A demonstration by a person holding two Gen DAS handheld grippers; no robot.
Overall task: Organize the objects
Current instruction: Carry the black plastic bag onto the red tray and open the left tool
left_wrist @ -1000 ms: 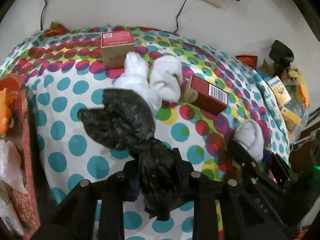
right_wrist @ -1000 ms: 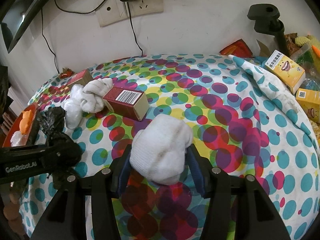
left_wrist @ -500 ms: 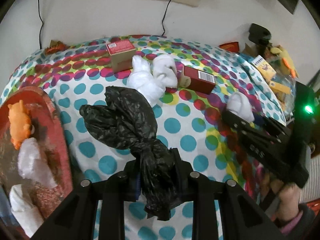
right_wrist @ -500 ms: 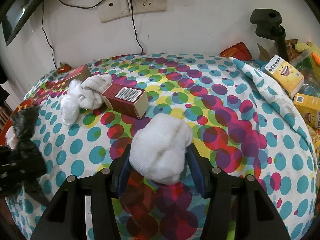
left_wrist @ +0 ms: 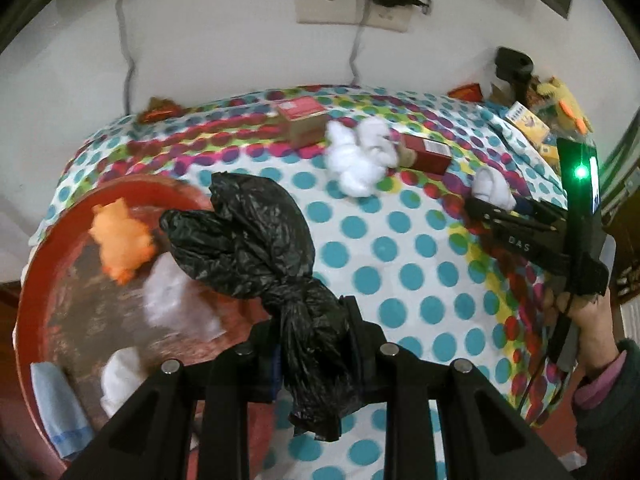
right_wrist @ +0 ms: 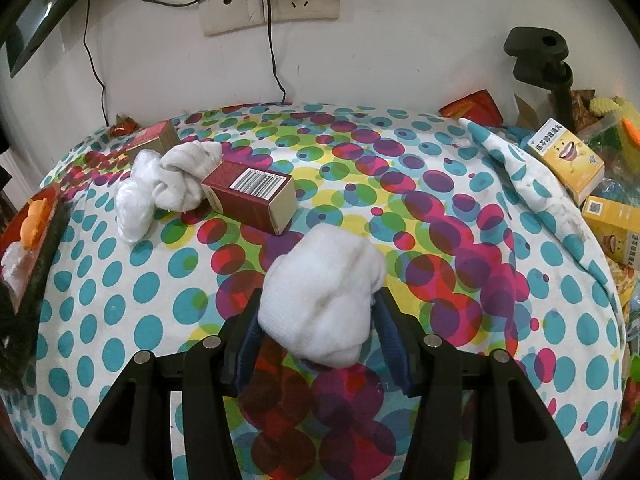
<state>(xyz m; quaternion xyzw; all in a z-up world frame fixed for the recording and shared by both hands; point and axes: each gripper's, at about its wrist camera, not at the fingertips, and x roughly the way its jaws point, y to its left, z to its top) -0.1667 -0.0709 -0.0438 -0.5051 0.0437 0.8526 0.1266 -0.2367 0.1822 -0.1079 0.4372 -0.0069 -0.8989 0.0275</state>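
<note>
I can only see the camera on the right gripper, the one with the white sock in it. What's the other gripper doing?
Observer: The left gripper is shut on a knotted black bag.
Operator: Where's the bag? Is it on the table?
Observer: No, it's held up. In the left camera its loose end shows in front of the rim of a round red tray.
Operator: I can see a bit of that tray, with something orange! What else is in it?
Observer: A pale blue cloth lies at the tray's near edge, which your view cuts off.
</note>
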